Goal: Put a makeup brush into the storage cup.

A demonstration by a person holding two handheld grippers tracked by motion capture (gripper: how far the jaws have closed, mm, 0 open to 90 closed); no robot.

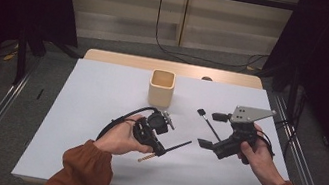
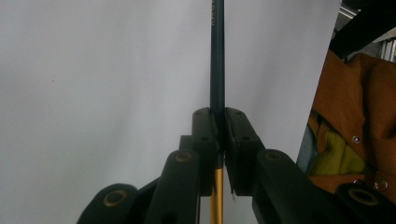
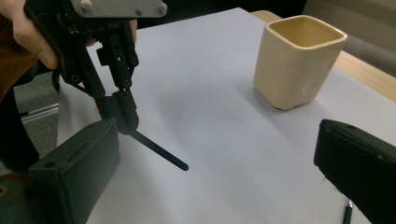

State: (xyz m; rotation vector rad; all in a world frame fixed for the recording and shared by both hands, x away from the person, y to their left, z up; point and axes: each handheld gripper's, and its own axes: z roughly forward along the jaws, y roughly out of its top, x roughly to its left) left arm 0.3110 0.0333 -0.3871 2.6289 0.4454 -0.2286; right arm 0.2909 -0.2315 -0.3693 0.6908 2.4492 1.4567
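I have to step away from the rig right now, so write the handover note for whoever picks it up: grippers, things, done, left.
Left gripper: shut on the dark pencil, clamped near its gold end, lifted over the white table.
Right gripper: open, holding nothing, hovering right of centre.
A small brush lies on the table between the right gripper's jaws.
The cream cup stands upright at the table's far middle and looks empty.
Done: pencil picked up.
Left, probably: put the pencil in the cup, then grasp the brush and do likewise.
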